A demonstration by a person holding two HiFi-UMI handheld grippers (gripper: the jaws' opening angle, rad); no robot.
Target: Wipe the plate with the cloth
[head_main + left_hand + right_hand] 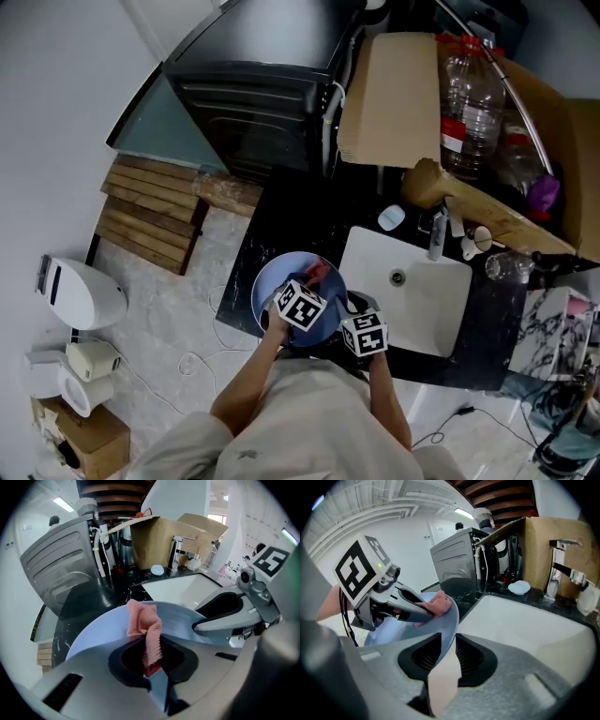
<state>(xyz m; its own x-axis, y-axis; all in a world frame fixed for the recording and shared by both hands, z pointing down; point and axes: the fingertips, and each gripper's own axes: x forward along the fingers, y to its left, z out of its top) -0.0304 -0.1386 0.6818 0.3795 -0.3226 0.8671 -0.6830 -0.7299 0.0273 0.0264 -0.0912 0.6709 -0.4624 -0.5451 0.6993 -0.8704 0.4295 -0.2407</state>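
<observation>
A pale blue plate point(272, 286) is held over the black counter just left of the sink. My right gripper point(444, 654) is shut on the plate point(446, 625), pinching its rim edge-on between the jaws. My left gripper point(152, 660) is shut on a pink knitted cloth point(145, 630), whose free end lies on the plate point(103, 630). In the head view the left gripper point(302, 302) sits over the plate with the cloth point(315, 273) showing red beyond it, and the right gripper point(364, 333) holds the plate's right edge. The pink cloth point(436, 604) also shows pressed against the plate face.
A white sink point(408, 291) with a chrome tap point(437, 234) lies right of the plate. A cardboard box point(394, 98) holding plastic bottles point(466, 98) stands behind it. A dark appliance point(258, 84) is at the back left. A pale blue soap piece point(392, 217) lies on the black counter point(281, 220).
</observation>
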